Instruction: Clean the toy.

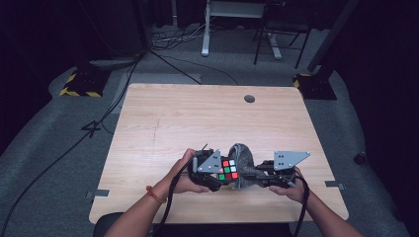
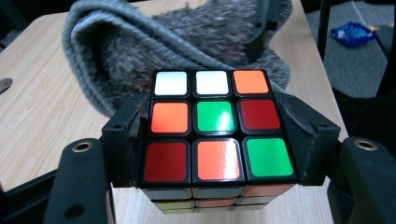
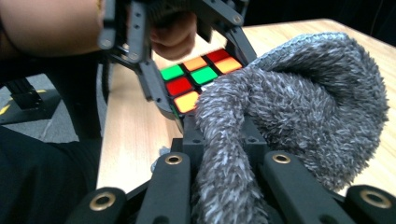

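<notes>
**Cube clamped in the left tool, grey sock gripped by the right**

The left tool [image 1: 217,174] has its two black jaws pressed against opposite sides of a puzzle cube [image 2: 215,125], which sits squarely between them. In the left gripper view the cube's upper face shows white, white and orange along the far row, orange, green and red across the middle, and red, orange and green nearest the camera. The cube is held just above the wooden bench [image 1: 197,113], near its front edge and roughly midway across.

The right tool [image 1: 262,174] is closed on a fuzzy grey sock [image 3: 289,107]. In the right gripper view a bunched length of the sock runs down between the jaws, while the rest loops up and over to the right in a thick arch. The sock's fold lies right against the cube's far side; in the high view it rises between the two tools, touching the cube.

Both hands grip the tools from the near side of the bench, the left hand [image 1: 185,173] wearing an orange band at the wrist.
</notes>
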A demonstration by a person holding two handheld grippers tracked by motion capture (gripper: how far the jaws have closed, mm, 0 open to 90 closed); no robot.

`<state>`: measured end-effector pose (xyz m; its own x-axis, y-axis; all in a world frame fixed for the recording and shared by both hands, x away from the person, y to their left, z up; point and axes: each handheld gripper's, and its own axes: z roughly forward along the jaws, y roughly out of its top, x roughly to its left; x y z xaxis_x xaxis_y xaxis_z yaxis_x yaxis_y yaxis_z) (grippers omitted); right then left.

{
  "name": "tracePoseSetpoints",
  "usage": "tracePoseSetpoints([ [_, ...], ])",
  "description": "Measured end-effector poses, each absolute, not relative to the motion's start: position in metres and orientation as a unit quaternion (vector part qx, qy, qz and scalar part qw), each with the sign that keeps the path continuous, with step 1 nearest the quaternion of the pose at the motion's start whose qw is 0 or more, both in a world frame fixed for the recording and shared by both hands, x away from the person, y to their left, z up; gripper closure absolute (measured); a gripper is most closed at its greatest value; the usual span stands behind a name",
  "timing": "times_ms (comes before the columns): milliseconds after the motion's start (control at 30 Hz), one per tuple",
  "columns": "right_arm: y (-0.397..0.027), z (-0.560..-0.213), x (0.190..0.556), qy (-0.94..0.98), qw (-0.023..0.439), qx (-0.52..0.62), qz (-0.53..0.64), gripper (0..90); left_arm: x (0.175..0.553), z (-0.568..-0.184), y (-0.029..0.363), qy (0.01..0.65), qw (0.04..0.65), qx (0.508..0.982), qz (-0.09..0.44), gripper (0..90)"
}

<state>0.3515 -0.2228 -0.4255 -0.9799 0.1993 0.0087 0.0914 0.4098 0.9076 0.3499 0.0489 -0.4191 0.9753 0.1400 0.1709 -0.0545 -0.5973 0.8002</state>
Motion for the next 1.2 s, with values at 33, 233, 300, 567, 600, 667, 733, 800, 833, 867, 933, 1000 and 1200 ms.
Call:
tracePoseSetpoints([
  [33,-0.222,-0.427,0.352,0.843,0.053,0.092,0.528,78.3,0.349,-0.419,0.048,0.022,0.445,0.888,0.111,33.7],
  [233,-0.217,-0.439,0.357,0.863,0.048,0.102,0.493,78.2,0.348,-0.416,0.048,0.019,0.45,0.886,0.115,33.7],
  [300,-0.216,-0.441,0.358,0.868,0.046,0.101,0.485,78.2,0.349,-0.415,0.05,0.024,0.458,0.882,0.11,33.6],
  [567,-0.218,-0.432,0.352,0.864,0.036,0.083,0.496,78.1,0.354,-0.408,0.061,0.045,0.495,0.862,0.104,33.6],
  [600,-0.216,-0.434,0.352,0.867,0.037,0.086,0.489,78.1,0.353,-0.406,0.061,0.04,0.496,0.861,0.109,33.6],
  [667,-0.213,-0.44,0.354,0.874,0.035,0.089,0.477,78.1,0.35,-0.404,0.06,0.031,0.497,0.861,0.109,33.6],
  [733,-0.213,-0.442,0.356,0.873,0.03,0.096,0.477,78.0,0.349,-0.404,0.059,0.025,0.49,0.865,0.109,33.6],
  [800,-0.213,-0.439,0.355,0.865,0.026,0.099,0.491,78.0,0.349,-0.407,0.058,0.025,0.486,0.867,0.107,33.6],
  [833,-0.214,-0.436,0.353,0.862,0.027,0.098,0.497,78.0,0.35,-0.408,0.058,0.022,0.485,0.868,0.098,33.5],
  [867,-0.215,-0.434,0.352,0.858,0.028,0.097,0.503,78.0,0.35,-0.408,0.057,0.019,0.481,0.871,0.1,33.5],
  [933,-0.217,-0.429,0.35,0.852,0.028,0.095,0.514,78.0,0.348,-0.41,0.055,0.016,0.473,0.875,0.105,33.5],
  [1000,-0.219,-0.427,0.35,0.847,0.028,0.095,0.522,78.0,0.348,-0.412,0.053,0.013,0.465,0.879,0.107,33.5],
  [1200,-0.223,-0.421,0.348,0.84,0.033,0.085,0.534,78.0,0.347,-0.419,0.048,0.008,0.447,0.888,0.105,33.6],
])
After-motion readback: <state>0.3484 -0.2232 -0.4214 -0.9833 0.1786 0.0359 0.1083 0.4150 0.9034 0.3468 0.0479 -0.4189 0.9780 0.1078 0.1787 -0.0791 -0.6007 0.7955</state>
